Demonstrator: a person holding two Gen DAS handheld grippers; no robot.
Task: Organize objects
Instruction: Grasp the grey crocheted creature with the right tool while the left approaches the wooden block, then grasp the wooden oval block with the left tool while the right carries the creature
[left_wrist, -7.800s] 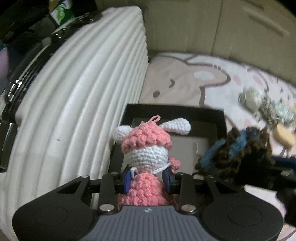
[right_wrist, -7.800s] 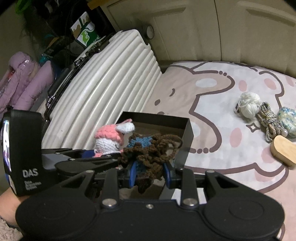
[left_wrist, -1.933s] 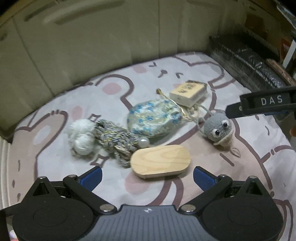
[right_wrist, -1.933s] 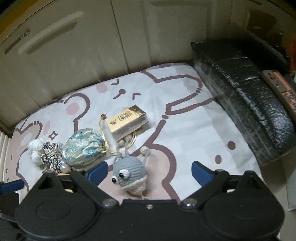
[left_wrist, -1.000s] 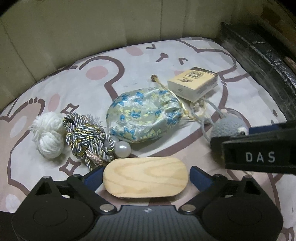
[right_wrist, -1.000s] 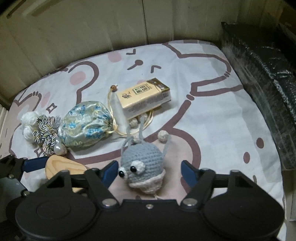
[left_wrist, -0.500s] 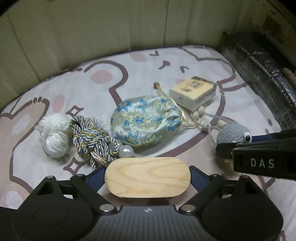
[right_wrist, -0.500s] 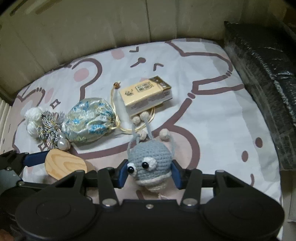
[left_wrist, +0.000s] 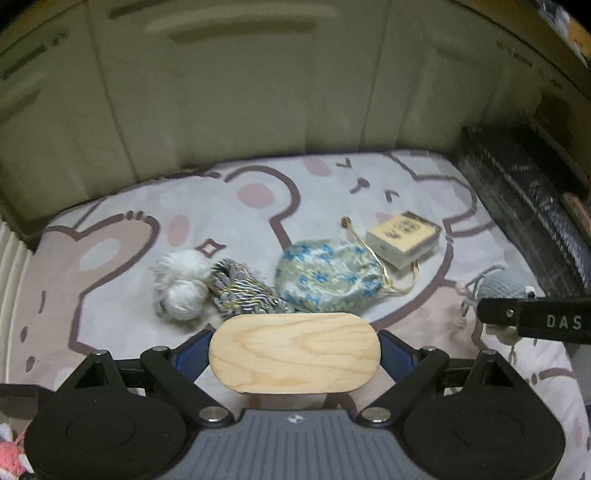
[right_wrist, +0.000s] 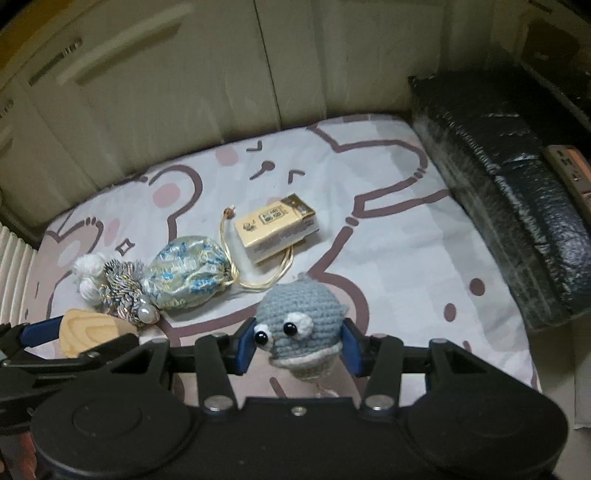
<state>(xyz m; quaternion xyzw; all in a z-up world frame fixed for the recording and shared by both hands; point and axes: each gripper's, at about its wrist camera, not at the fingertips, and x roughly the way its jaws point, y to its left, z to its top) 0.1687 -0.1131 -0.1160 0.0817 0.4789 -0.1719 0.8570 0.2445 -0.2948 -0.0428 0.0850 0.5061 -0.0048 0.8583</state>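
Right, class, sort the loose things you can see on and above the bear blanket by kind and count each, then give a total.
Crochet toy: 1
Wooden block: 1
Floral pouch: 1
Small box: 1
Braided cord: 1
White yarn ball: 1
Total: 6

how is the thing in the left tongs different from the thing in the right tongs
The wooden oval in the left tongs is flat, smooth and pale tan; the crocheted creature in the right tongs is round, knitted, grey, with eyes. Both are gripped at their sides.
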